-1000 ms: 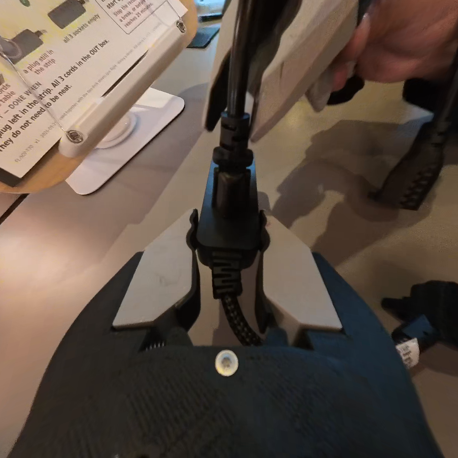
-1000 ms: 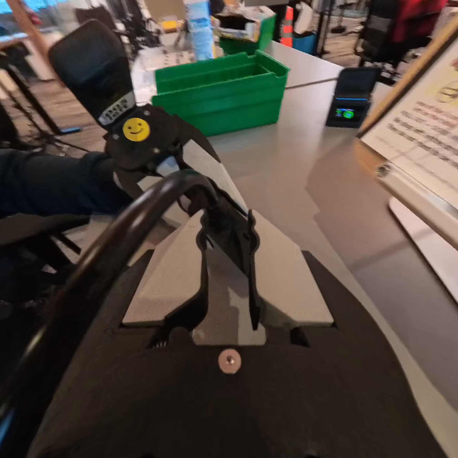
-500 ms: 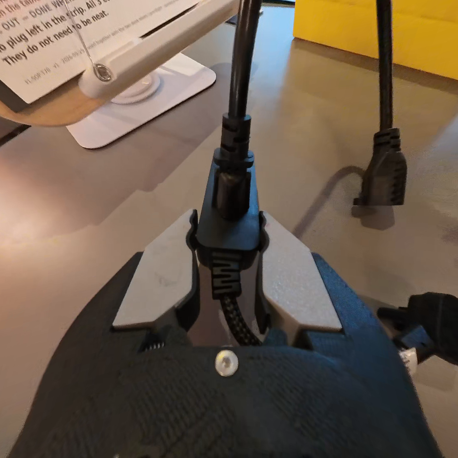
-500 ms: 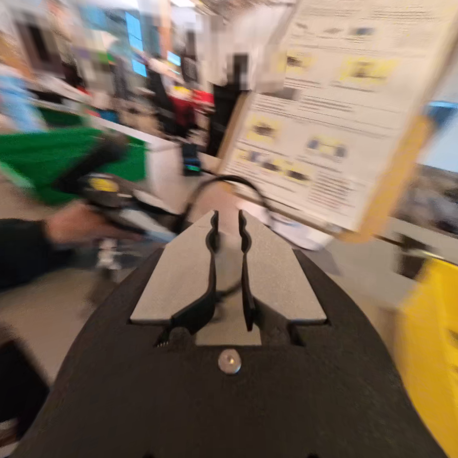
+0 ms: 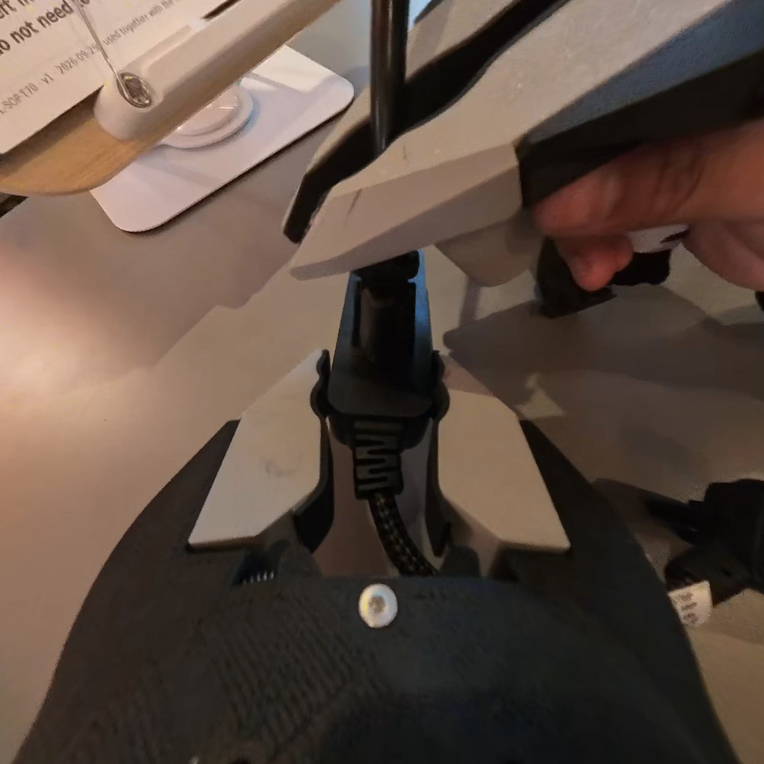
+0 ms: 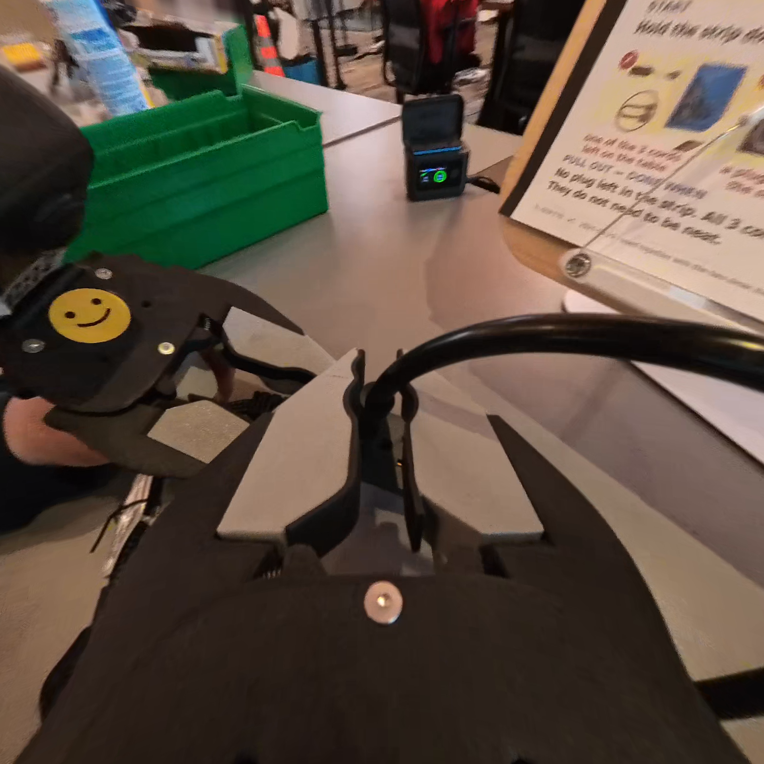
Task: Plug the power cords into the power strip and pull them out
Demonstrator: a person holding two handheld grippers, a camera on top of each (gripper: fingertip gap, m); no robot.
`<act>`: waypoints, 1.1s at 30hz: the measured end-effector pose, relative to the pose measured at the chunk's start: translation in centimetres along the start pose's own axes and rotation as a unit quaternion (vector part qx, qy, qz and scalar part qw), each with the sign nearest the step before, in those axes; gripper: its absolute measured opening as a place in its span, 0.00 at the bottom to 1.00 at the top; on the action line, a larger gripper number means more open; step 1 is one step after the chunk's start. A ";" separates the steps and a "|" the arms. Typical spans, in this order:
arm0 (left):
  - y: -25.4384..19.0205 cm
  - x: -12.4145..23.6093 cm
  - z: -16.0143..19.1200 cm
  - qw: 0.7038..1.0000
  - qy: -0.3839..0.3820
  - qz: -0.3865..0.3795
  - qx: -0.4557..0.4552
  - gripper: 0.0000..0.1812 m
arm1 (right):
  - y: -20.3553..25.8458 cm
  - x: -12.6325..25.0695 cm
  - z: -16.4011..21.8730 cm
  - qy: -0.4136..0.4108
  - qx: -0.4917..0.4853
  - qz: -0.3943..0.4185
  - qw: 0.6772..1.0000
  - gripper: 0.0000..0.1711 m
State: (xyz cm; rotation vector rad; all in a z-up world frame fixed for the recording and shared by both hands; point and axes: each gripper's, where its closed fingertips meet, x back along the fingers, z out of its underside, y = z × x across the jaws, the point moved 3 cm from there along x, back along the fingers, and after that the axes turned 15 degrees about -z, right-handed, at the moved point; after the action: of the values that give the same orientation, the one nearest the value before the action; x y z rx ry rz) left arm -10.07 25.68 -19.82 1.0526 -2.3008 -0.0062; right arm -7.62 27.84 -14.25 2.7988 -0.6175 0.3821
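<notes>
My left gripper [image 5: 380, 372] is shut on the end of a black power strip [image 5: 380, 392] and holds it on the grey table. A black plug [image 5: 384, 306] sits in the strip, and its cord [image 5: 384, 62] rises from it. My right gripper [image 5: 330, 231] comes in from the upper right, held by a hand [image 5: 661, 206], with its fingers over that plug. In the right wrist view, the right gripper [image 6: 381, 372] is closed around the neck of the cord [image 6: 537, 330], which arcs off to the right. The left gripper [image 6: 273, 372], with a yellow smiley disc, is at the left.
An instruction sheet on a white stand [image 5: 215, 136] is at the back left, and it also shows in the right wrist view [image 6: 661, 144]. A green bin [image 6: 198, 165] and a small black device with a screen [image 6: 436, 153] stand farther back. A loose black plug with a white tag [image 5: 723, 545] lies at the right.
The right gripper let go of the cord and swung away, then came back and closed on the plugged cord at the strip. The left gripper kept hold of the strip.
</notes>
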 end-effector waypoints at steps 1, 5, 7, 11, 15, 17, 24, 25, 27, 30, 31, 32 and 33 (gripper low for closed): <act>0.0 0.0 0.0 1.000 -0.001 0.002 -0.001 0.25 | 0.0 -0.1 0.0 -0.003 -0.008 -0.018 1.000 0.07; 0.0 -0.4 0.5 1.000 0.021 -0.004 -0.018 0.25 | 0.8 -0.5 0.4 0.009 -0.030 -0.088 0.996 0.04; -0.8 -1.0 1.2 0.998 0.050 0.011 -0.045 0.25 | 2.6 -0.7 0.1 0.007 -0.016 -0.145 0.989 0.05; -1.6 -1.1 1.1 0.997 0.061 0.038 -0.030 0.25 | 3.0 -1.1 0.0 0.037 0.093 -0.082 0.992 0.02; -1.6 -0.7 1.1 0.998 0.055 0.035 -0.019 0.25 | 0.5 0.0 0.8 0.028 0.026 -0.075 0.996 0.01; -1.8 -0.8 1.3 0.997 0.063 0.024 -0.033 0.26 | 1.0 0.2 0.9 0.033 0.047 -0.060 0.997 0.02; -2.2 -0.5 0.9 0.997 0.033 0.006 -0.074 0.26 | 2.5 1.3 0.9 0.004 -0.013 -0.177 0.984 0.04; -2.2 -0.3 0.8 0.997 0.026 0.016 -0.068 0.26 | 2.1 1.5 0.9 -0.002 -0.019 -0.174 0.985 0.04; -2.1 0.0 0.4 0.998 0.010 0.030 -0.050 0.25 | 1.9 1.6 0.8 -0.020 -0.035 -0.179 0.983 0.03; -2.1 0.1 0.3 0.998 0.009 0.040 -0.043 0.25 | 1.8 1.4 0.8 -0.030 -0.056 -0.186 0.980 0.04; -2.1 0.1 0.4 0.998 0.009 0.038 -0.046 0.25 | 1.7 1.4 0.8 -0.030 -0.060 -0.186 0.980 0.04; -2.2 0.1 0.3 0.998 0.007 0.036 -0.051 0.25 | 1.7 1.3 0.8 -0.031 -0.064 -0.185 0.980 0.04; -2.2 0.2 0.3 0.998 0.004 0.033 -0.057 0.25 | 1.8 1.2 0.8 -0.031 -0.066 -0.183 0.980 0.04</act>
State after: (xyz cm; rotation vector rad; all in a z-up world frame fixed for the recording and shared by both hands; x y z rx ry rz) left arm -8.79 23.92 -20.52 0.9175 -2.2981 -0.1045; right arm -7.16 25.60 -14.32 2.7235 -0.1232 0.1732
